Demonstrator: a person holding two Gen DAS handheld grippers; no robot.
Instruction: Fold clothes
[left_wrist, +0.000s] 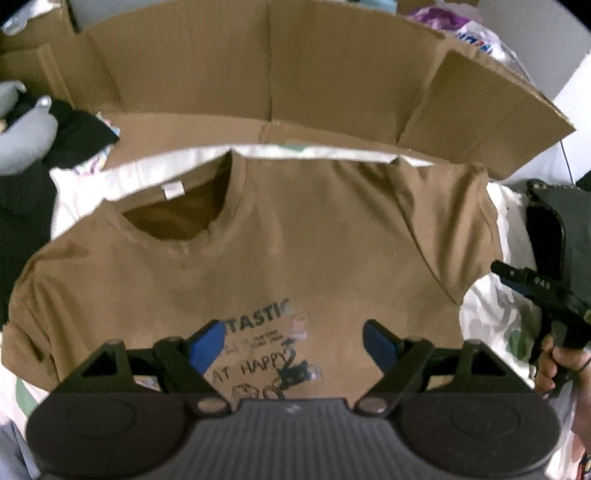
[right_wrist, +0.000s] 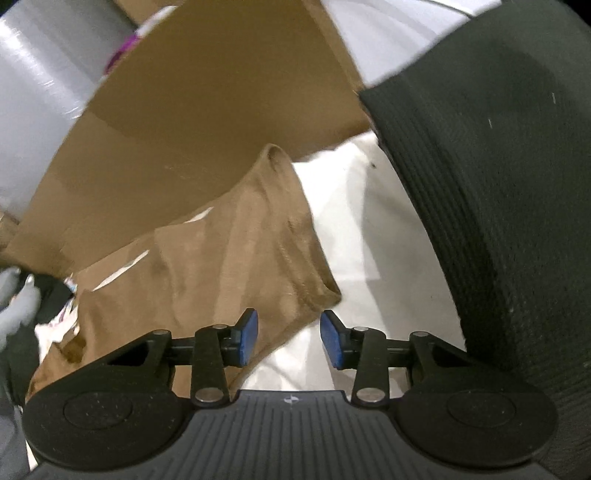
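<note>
Both sets of jaws are empty as I hang over the brown T-shirt (left_wrist: 280, 236) — my left gripper (left_wrist: 293, 341) stands wide, blue pads well apart, pointing steeply down at the chest print, where I can read "TASTIC" and "AT HAPPY" between the fingers. No cloth is pinched there; how close the fabric sits under the pads I cannot tell. The shirt lies front up and spread flat on a white sheet (left_wrist: 484, 314), its collar away from me and off to the left, a white label showing inside the neck. One sleeve spreads out left, the other reaches right towards my other tool.

Over on that side my right gripper (right_wrist: 289, 338) has its jaws at a middling gap, nothing between the pads. The hem of the brown sleeve (right_wrist: 295, 258) ends just ahead of the fingertips, and the shirt's edge runs down past the left blue pad (right_wrist: 248, 338); the right pad stands over bare white sheet. From the left camera I see my right hand (left_wrist: 554, 365) wrapped on the black handle beside that sleeve.

A flattened cardboard sheet (left_wrist: 280, 70) stands behind the collar, and a dark ribbed cushion (right_wrist: 498, 206) fills my right view's far side
</note>
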